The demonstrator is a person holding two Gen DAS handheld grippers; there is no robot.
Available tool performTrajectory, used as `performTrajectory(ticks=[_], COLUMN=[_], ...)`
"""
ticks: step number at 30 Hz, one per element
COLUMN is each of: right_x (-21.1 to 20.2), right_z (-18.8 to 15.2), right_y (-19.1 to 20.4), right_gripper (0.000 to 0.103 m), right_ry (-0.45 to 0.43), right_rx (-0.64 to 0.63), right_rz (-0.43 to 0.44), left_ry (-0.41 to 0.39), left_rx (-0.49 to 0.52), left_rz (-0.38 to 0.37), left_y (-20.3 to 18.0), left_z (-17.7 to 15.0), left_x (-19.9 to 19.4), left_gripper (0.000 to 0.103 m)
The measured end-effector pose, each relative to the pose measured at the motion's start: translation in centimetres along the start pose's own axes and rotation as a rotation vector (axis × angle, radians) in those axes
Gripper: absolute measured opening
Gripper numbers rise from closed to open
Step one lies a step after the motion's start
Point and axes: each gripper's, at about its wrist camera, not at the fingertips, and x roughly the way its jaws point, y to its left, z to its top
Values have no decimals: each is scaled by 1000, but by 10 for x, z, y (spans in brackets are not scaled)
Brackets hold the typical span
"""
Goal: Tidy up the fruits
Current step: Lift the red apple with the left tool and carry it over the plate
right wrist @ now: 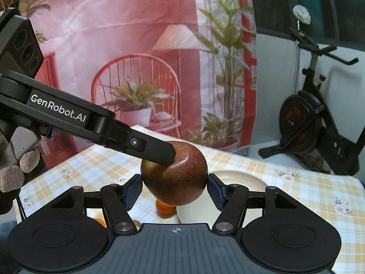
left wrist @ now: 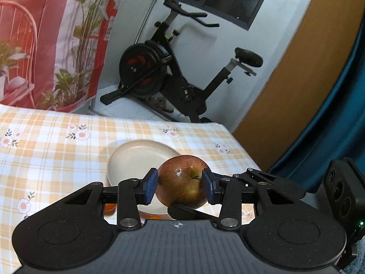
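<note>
One red apple hangs above the checked tablecloth, held by both grippers at once. My left gripper is shut on it, its blue pads pressing the sides and one pad at the stem hollow. My right gripper is shut on the same apple from another side. The left gripper's black finger reaches onto the apple's top in the right wrist view. A cream plate lies below and behind the apple. Small oranges lie on the cloth underneath, partly hidden.
The table has its far edge close behind the plate and a right corner near a brown door and a blue curtain. An exercise bike stands beyond. A printed red backdrop hangs behind. A gloved hand holds the left gripper.
</note>
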Motion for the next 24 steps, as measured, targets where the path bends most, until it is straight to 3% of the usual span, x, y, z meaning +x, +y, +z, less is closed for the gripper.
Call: performTrajectory(ticks=[24], right_x=[143], right_z=[-15], right_y=[-72], right_gripper=[58], right_ry=[200], right_rx=[111], right_rz=[88], left_ry=[196], left_rx=[-78], left_rz=[74], left_y=[76], left_z=[30], left_x=[113], left_gripper=[45])
